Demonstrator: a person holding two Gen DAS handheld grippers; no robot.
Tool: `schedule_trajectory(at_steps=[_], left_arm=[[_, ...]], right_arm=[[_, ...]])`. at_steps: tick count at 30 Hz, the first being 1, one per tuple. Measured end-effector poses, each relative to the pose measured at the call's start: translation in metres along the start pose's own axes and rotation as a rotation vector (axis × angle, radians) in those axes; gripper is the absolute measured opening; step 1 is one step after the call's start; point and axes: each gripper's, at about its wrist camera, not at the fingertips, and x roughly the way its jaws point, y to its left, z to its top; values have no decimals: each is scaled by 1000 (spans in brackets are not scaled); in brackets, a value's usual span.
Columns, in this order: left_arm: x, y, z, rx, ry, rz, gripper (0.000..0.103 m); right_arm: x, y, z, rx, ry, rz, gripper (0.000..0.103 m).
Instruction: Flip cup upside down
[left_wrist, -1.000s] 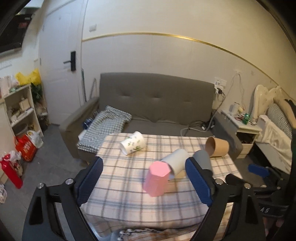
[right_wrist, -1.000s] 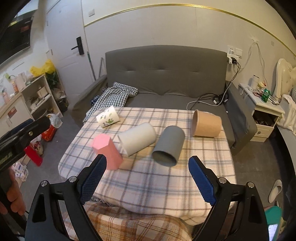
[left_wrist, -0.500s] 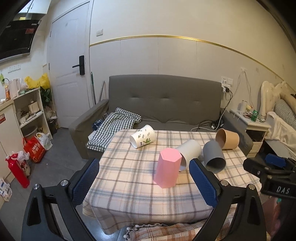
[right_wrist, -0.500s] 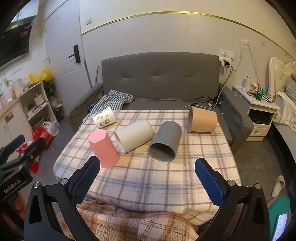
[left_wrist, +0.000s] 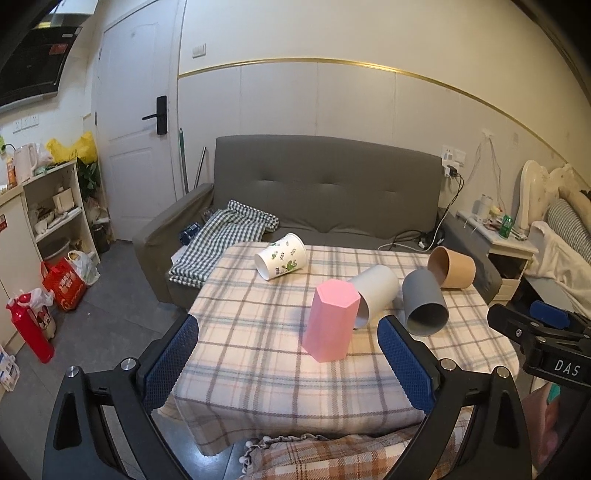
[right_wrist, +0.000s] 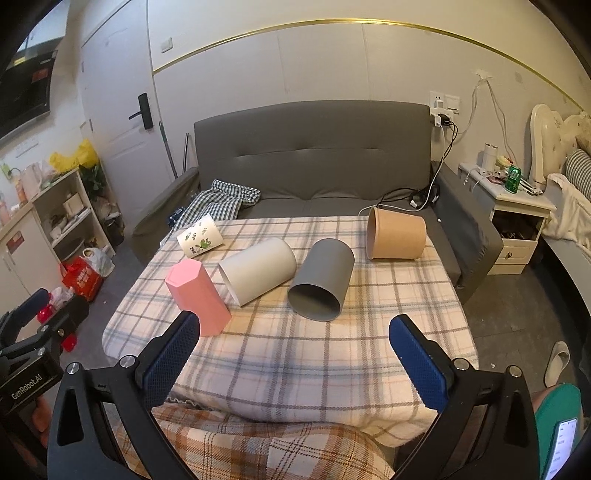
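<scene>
Both the left gripper (left_wrist: 288, 354) and right gripper (right_wrist: 294, 351) are held apart, empty. The grey cup's (right_wrist: 320, 279) mouth, probably empty, is shown fully only rightward.

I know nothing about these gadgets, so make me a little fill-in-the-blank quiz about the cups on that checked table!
1. The only cup standing on end is the ____ one.
2. The grey cup lies on its ____.
3. The leaf-patterned cup lies nearest the ____.
4. Both the left tool and the right tool hold ____.

Missing words: pink; side; sofa; nothing
</scene>
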Motion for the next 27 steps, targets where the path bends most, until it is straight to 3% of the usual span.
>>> schedule_trajectory(at_steps=[27], left_arm=[[3,-4,-3,26,23,-12,100]], right_arm=[[1,4,5,-11,7,-1,103]])
